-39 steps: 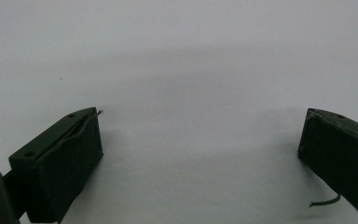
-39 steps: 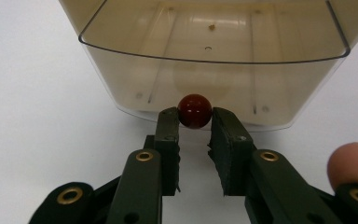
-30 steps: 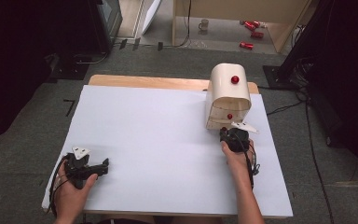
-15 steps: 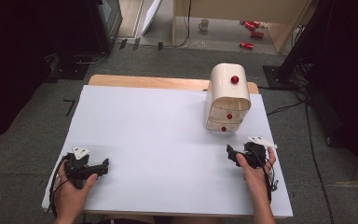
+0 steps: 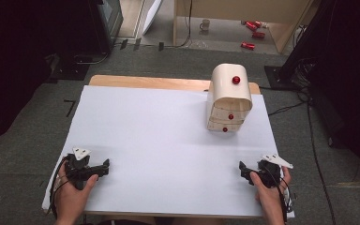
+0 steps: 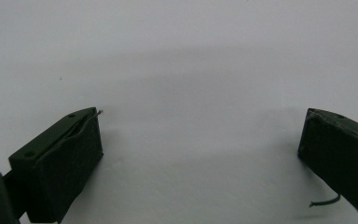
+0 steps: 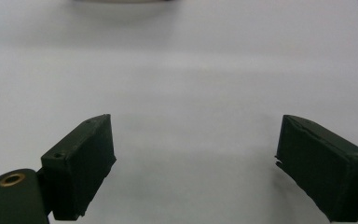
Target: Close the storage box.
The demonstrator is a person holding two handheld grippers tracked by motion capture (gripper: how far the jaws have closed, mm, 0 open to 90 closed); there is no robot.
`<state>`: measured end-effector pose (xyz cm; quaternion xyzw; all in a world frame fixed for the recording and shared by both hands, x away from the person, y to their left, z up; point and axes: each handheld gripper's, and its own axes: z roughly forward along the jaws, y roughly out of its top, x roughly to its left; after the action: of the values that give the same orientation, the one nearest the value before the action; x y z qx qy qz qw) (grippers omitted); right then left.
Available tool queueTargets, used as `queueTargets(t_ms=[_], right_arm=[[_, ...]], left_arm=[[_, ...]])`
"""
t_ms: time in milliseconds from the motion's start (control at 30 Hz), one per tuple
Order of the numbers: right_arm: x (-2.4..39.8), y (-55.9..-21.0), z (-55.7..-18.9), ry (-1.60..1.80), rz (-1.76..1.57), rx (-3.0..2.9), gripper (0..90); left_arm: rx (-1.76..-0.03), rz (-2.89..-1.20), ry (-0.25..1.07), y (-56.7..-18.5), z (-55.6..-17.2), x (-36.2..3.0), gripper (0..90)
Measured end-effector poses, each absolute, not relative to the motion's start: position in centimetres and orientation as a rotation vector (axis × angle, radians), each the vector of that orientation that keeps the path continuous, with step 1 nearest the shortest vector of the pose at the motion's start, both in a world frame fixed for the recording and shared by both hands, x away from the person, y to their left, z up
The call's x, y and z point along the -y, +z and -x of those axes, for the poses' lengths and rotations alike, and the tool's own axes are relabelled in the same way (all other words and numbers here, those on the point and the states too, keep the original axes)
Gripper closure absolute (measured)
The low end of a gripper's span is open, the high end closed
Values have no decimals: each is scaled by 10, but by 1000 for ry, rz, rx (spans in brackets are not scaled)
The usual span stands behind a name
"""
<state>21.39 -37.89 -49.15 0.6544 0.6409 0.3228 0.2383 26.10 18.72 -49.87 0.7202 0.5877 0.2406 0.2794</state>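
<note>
- My right gripper [image 5: 244,172] rests near the table's front right corner; its jaws have just been opening and stand wide apart, nothing between them.
- My left gripper [image 5: 104,167] sits at the front left, jaws spread wide over bare white surface, holding nothing.
- The small drawer chest [image 5: 228,98] stands well apart from both, toward the far right of the white table [image 5: 164,140].
- In the right gripper view the chest is cut off at the top edge.
- I count three red knobs [image 5: 236,80] on it, two grippers, one chest.
</note>
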Motion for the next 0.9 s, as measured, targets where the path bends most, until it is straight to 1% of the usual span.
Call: queueTargets(t_ms=[433, 700, 900], right_arm=[[394, -496, -184, 850, -1783, -1785, 111], [402, -498, -175, 855, -1778, -1784, 113], [395, -502, -173, 781, -1711, -1794, 109]], left_arm=[[-1576, -1932, 645, -499, -261, -187, 0], [-1577, -1931, 646, -499, -261, -187, 0], [-1576, -1932, 645, -499, -261, -187, 0]])
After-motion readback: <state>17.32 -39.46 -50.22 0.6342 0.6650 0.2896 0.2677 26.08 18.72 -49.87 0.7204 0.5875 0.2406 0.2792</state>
